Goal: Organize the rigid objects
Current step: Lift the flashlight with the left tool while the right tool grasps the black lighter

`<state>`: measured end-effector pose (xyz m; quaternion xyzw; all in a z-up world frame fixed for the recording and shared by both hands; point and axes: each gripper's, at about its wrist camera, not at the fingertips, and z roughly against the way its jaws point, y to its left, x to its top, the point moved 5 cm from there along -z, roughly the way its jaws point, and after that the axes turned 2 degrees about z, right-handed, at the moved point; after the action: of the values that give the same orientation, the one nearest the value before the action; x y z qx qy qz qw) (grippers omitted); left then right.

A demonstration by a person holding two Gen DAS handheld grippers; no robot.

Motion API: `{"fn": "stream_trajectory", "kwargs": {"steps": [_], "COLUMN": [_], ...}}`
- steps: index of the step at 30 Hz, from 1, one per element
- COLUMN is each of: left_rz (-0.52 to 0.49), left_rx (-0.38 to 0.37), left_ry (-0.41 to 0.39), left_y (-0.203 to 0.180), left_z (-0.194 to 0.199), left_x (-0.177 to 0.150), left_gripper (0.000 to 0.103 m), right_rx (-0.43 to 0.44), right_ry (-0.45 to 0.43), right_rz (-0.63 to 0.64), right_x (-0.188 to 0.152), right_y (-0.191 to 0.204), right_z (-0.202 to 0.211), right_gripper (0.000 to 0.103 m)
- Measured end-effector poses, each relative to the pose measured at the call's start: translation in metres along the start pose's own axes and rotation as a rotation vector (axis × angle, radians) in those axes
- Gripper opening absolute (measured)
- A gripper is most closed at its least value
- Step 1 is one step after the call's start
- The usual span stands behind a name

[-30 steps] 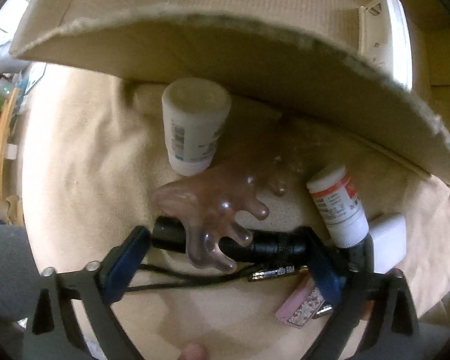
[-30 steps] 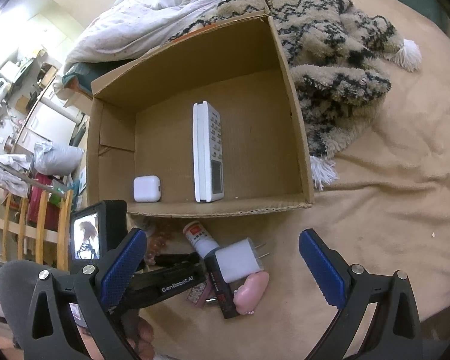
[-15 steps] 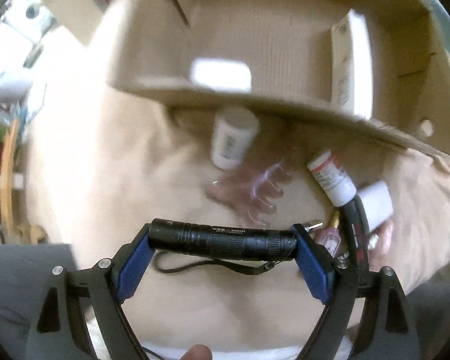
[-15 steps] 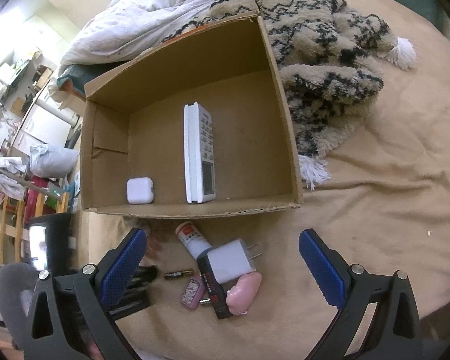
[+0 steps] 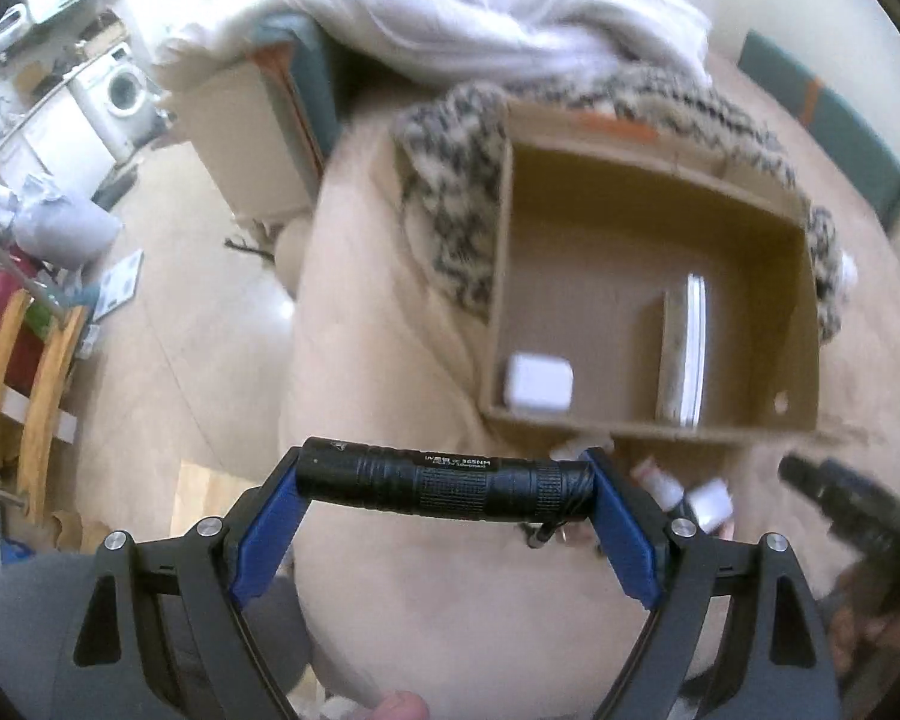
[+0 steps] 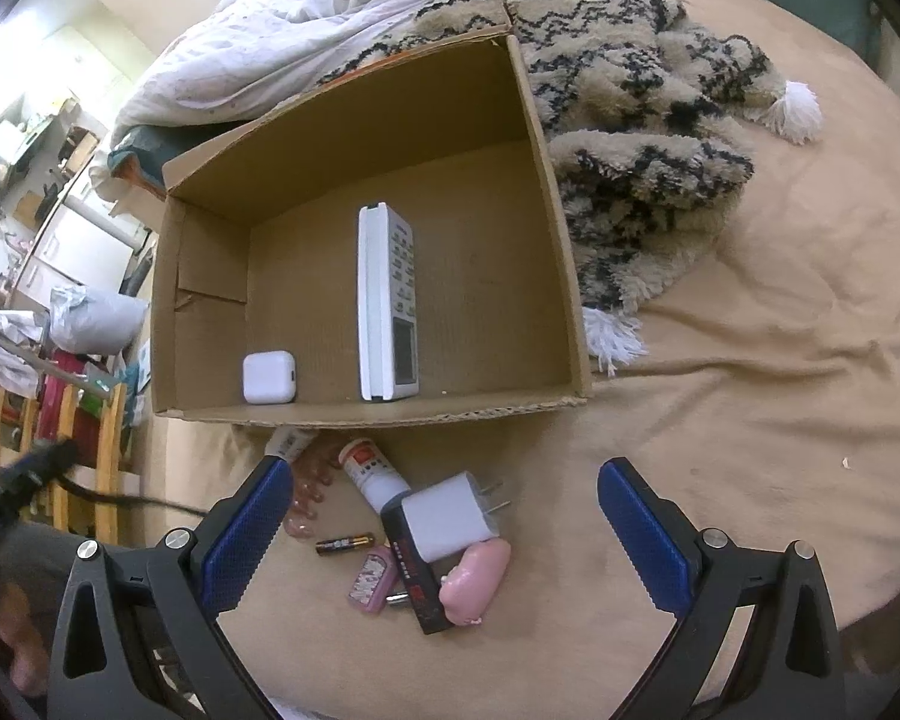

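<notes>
Our left tool point(image 5: 444, 489) grips the black flashlight point(image 5: 444, 483) endwise; our right tool point(image 6: 444, 528) stands open above the bed point(image 6: 750, 396).

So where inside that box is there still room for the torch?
The cardboard box floor is bare between the remote and the right wall, also behind the white earbud case. The front left corner holds that case. The bedspread below the box is cluttered.

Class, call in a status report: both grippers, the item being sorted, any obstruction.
Left gripper shut on black flashlight, above the bed. Right gripper open, empty. Cardboard box holds remote and white case; path clear.
</notes>
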<state>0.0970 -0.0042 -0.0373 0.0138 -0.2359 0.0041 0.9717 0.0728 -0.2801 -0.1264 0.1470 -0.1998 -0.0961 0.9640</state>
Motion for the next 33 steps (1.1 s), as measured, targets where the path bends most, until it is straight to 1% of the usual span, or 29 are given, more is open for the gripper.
{"fn": "stream_trajectory", "kwargs": {"steps": [3, 7, 11, 13, 14, 16, 19, 20, 22, 23, 24, 26, 28, 30, 32, 33], "left_rz": [0.009, 0.0, -0.026, -0.045, -0.053, -0.065, -0.087, -0.094, -0.099, -0.096, -0.095, -0.094, -0.091, -0.086, -0.079, -0.077], "left_rx": [-0.003, 0.01, 0.028, 0.031, 0.03, 0.018, 0.003, 0.001, -0.011, -0.019, -0.026, -0.036, -0.045, -0.049, -0.056, -0.058], "left_ry": [-0.03, -0.037, -0.027, -0.009, 0.005, 0.055, 0.094, 0.096, 0.107, 0.114, 0.121, 0.13, 0.133, 0.134, 0.139, 0.141], "left_y": [0.005, 0.012, 0.007, 0.005, 0.003, -0.001, -0.01, -0.011, -0.013, -0.014, -0.014, -0.014, -0.014, -0.013, -0.012, -0.012], "left_z": [0.004, -0.005, -0.027, -0.04, -0.045, -0.058, -0.067, -0.067, -0.068, -0.068, -0.068, -0.068, -0.067, -0.066, -0.066, -0.065], "left_x": [0.009, 0.018, 0.011, 0.004, 0.001, -0.006, -0.011, -0.011, -0.013, -0.014, -0.015, -0.016, -0.016, -0.016, -0.016, -0.016], "left_gripper": [0.087, 0.087, 0.087, 0.087, 0.087, 0.087, 0.087, 0.087, 0.087, 0.087, 0.087, 0.087, 0.087, 0.087, 0.087, 0.087], "right_rx": [-0.01, -0.018, -0.015, -0.009, -0.002, 0.028, 0.125, 0.165, 0.228, 0.248, 0.251, 0.232, 0.199, 0.19, 0.171, 0.149], "right_ry": [0.001, 0.004, 0.018, 0.033, 0.044, 0.071, 0.14, 0.165, 0.219, 0.244, 0.267, 0.304, 0.314, 0.324, 0.346, 0.361], "right_rz": [-0.005, -0.007, -0.007, -0.006, -0.005, -0.007, -0.041, -0.049, -0.045, -0.04, -0.029, 0.004, 0.028, 0.05, 0.077, 0.093], "right_x": [0.0, -0.001, -0.004, -0.007, -0.008, -0.013, -0.022, -0.025, -0.032, -0.036, -0.04, -0.047, -0.049, -0.051, -0.053, -0.055], "right_y": [-0.003, -0.004, -0.003, -0.002, -0.001, 0.001, 0.006, 0.009, 0.017, 0.021, 0.024, 0.031, 0.035, 0.041, 0.045, 0.047], "right_z": [-0.002, -0.004, -0.008, -0.011, -0.013, -0.017, -0.025, -0.027, -0.033, -0.037, -0.041, -0.048, -0.053, -0.057, -0.063, -0.069], "right_gripper": [0.103, 0.103, 0.103, 0.103, 0.103, 0.103, 0.103, 0.101, 0.063, 0.057, 0.051, 0.048, 0.047, 0.046, 0.046, 0.044]}}
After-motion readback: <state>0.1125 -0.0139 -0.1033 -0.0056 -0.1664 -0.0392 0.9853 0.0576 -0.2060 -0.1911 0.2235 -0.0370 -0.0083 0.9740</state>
